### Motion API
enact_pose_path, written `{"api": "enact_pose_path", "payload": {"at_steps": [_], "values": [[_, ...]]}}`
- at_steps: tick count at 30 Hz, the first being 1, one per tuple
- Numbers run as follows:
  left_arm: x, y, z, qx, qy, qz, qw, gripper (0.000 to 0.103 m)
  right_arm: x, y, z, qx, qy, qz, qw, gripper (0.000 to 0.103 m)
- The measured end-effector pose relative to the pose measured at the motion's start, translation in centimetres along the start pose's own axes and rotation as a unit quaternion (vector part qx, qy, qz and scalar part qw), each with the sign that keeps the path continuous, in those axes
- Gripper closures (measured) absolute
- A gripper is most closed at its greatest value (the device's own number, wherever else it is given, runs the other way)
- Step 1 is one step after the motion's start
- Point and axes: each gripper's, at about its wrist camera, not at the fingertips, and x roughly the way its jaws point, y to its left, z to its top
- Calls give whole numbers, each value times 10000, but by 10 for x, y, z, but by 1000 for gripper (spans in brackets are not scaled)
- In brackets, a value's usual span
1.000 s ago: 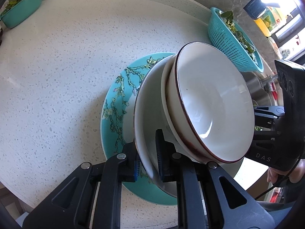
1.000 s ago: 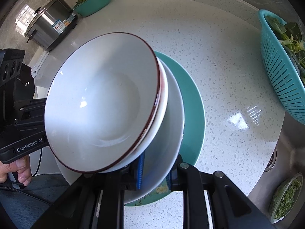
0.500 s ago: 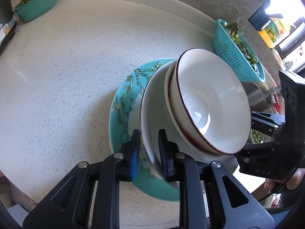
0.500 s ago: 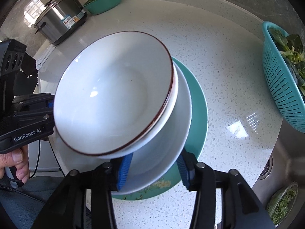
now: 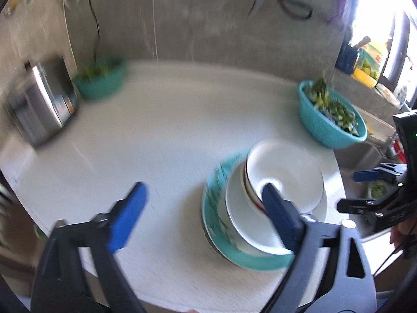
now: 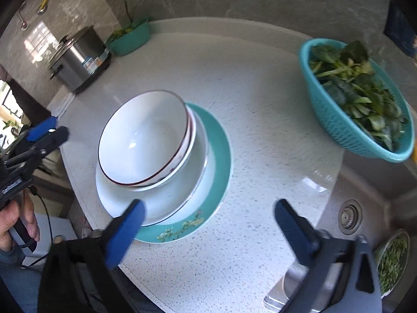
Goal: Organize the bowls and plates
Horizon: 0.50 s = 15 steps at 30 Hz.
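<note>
Stack of crockery on the speckled white counter [image 6: 260,120]: a teal plate [image 6: 221,156] with a blossom pattern at the bottom, a white plate [image 6: 166,203] on it, and two nested white bowls [image 6: 146,135] with dark red rims on top, all resting on the counter near its front edge. Left gripper [image 5: 206,214]: jaws spread wide, holding nothing, raised over the counter; its right blue pad showed in front of the bowls, its left pad well apart from the stack; that view was motion-blurred. Right gripper [image 6: 208,221]: jaws likewise wide apart and empty, set just short of the stack's near edge. Also present: a teal colander [image 6: 338,127] of leafy greens at right, a steel rice cooker [image 6: 78,60] and a teal bowl of greens [image 6: 130,39] at the back left, a sink drain [image 6: 349,216] at lower right.
</note>
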Motion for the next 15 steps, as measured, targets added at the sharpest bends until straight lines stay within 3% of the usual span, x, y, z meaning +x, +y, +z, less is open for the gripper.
{"api": "enact_pose_path", "payload": {"at_steps": [5,9,15], "values": [[-21,4,-2,-425,-22,-428,9982,0,-23,17,-6,13,-316,-266,9991,0],[-41,1,-6,-639,-35,-1009,9928,0,-41,41,-12,-98,-663,-382,9970,0],[-81,-5,5,-643,-297,-990,9926,0,-68,57,-20,66,-1064,-510,9930,0]]}}
